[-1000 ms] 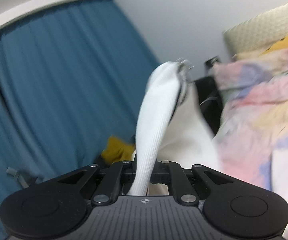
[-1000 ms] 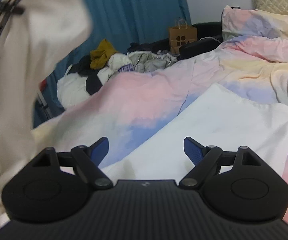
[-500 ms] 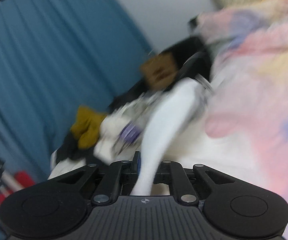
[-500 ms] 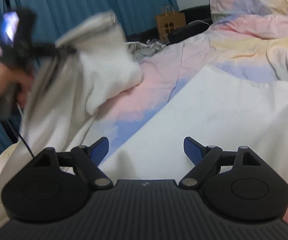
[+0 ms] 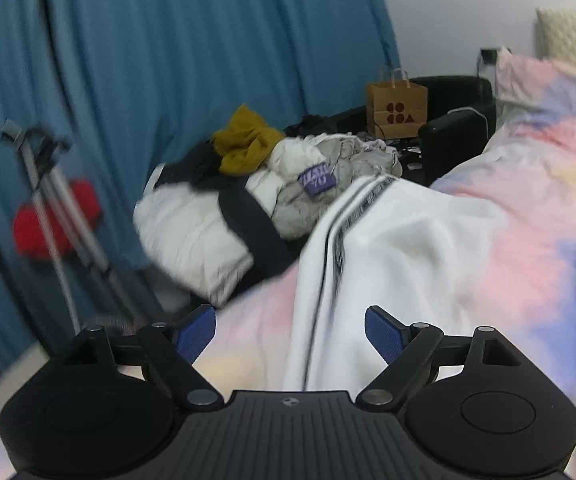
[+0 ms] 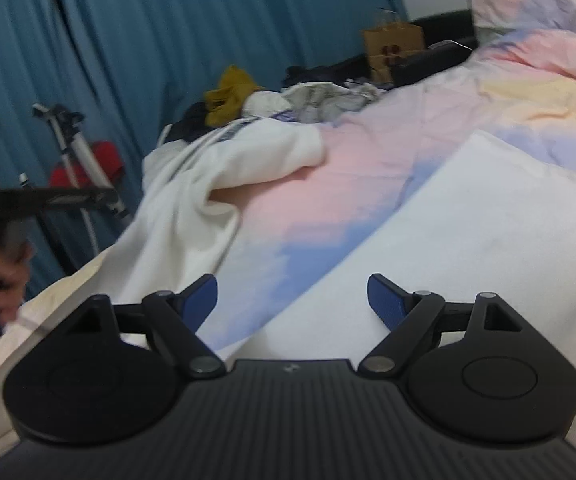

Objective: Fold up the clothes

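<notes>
left gripper (image 5: 289, 330) now spread wide with nothing between the blue pads; a second ago clamped on a ribbed white edge and held high. right gripper (image 6: 291, 298) likewise wide and empty, same as before.

white garment (image 5: 399, 248) released, no longer hanging in the air: now slumped in a rumpled heap on the pastel duvet (image 5: 535, 216), dark-striped edge (image 5: 339, 224) running down toward the left gripper. not folded, not flat either: bunched, one flap turned over, a hollow underneath visible from the right wrist view (image 6: 248, 160). probably a toss onto the bed to lay it out, so spreading and smoothing likely ahead of any fold, though only a guess.

beyond it, a pile of other clothes (image 5: 248, 200) at the bed's edge, mustard piece (image 5: 244, 144) on top; a paper bag (image 5: 395, 110), a tripod (image 5: 56, 216), a blue curtain (image 5: 168, 60) further out. a plain white sheet (image 6: 467, 240) on the duvet ahead of the right gripper.

hard to make out: kind of garment, sleeves or legs not told apart; near end cut off behind the left gripper's body. both views smeared by motion. hand (image 6: 4, 276) on the left tool only partly in frame.
</notes>
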The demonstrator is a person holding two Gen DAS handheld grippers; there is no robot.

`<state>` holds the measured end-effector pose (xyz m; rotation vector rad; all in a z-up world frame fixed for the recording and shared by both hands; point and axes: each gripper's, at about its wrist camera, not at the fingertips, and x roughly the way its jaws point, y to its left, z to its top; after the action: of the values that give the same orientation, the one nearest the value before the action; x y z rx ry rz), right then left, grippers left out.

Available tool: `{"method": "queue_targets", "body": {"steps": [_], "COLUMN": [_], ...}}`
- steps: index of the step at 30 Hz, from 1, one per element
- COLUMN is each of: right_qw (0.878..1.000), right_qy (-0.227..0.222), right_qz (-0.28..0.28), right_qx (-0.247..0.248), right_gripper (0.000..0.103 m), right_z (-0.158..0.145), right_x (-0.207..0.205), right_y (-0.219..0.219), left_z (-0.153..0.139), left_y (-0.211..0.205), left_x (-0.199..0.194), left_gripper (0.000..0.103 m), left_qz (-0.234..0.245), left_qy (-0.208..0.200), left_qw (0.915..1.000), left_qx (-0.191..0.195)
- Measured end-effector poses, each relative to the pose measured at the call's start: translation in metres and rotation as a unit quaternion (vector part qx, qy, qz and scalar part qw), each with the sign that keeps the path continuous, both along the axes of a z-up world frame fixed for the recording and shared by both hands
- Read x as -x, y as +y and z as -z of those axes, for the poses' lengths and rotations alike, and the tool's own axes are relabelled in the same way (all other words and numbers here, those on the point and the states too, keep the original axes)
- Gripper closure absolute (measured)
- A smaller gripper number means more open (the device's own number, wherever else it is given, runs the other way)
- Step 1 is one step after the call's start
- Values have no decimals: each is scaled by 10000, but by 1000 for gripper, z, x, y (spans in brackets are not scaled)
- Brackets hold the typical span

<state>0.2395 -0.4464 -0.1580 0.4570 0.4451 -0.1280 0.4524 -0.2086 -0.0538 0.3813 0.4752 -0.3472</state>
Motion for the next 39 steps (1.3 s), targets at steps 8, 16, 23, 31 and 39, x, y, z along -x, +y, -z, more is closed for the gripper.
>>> {"method": "queue_targets", "body": {"steps": [8, 16, 23, 31, 39], "right_qw": [9987, 9954, 9875, 9468, 9493], "right_qy": [-180, -251, -292, -9, -54], "right_qz": [-474, -780, -672, 246, 407], "right_qx": [49, -489, -1396, -3210, -3117], "right_gripper": [19, 19, 38, 32, 32], "right_z": [-17, -27, -28, 21, 36], "right_x": [14, 28, 7, -109, -210], "right_y": [18, 19, -5, -76, -90], "left_z": [-12, 2, 11, 46, 58], "left_y": [95, 148, 157, 170, 180], "left_x": [233, 334, 331, 294, 271], "left_gripper": [19, 18, 14, 14, 10], "left_qz": [-829, -1674, -1683, -1811, -1885], "left_qy": [715, 1108, 1148, 1417, 1190], "left_qw": [9892, 9612, 9574, 9462, 9486], "left_qx": [978, 1891, 2045, 2276, 2248]}}
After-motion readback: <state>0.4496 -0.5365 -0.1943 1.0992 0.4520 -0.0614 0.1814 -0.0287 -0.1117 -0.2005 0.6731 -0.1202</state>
